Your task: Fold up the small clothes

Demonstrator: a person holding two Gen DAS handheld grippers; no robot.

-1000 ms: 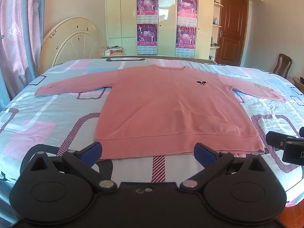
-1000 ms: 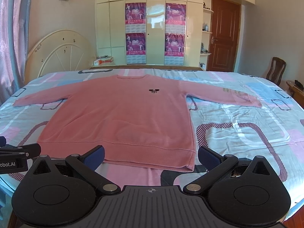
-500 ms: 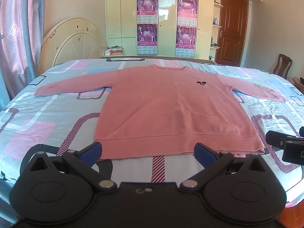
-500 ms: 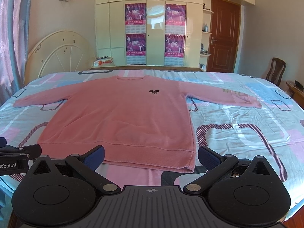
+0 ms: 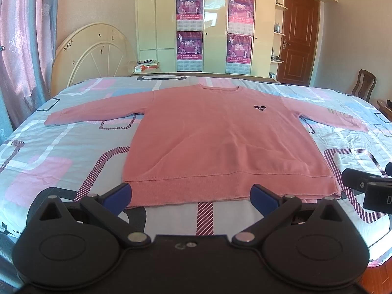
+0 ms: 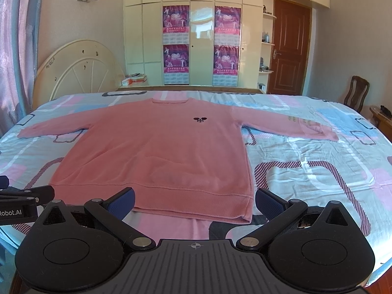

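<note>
A long-sleeved salmon-pink knit sweater lies spread flat, front side up, on a bed covered with a pastel sheet printed with pink, blue and striped rounded rectangles. Its neckline points away from both claws and its ribbed hem lies nearest them. A small dark embroidered emblem sits on the chest.

The left claw hovers at the near edge of the bed with its blue-padded fingers spread wide apart and holding nothing. The hem lies just ahead of the tips, and its left corner sits close by the left fingertip. The rest of the hem runs to the right past the other fingertip.

The right claw is likewise wide open and empty. The sweater's right hem corner lies just inside its right blue-padded finger, while the body of the garment stretches ahead and to the left. Whether either claw's tips touch the fabric cannot be told.

Both sleeves lie out to the sides on the sheet, well ahead of the claws. The right sleeve carries faint lettering near its cuff. Each camera catches the edge of the other black claw at its side of the picture.

Beyond the bed, far ahead of the claws, stand a cream wardrobe hung with purple posters, a cream arched headboard leaning against the wall, a brown panelled door and a dark wooden chair.
</note>
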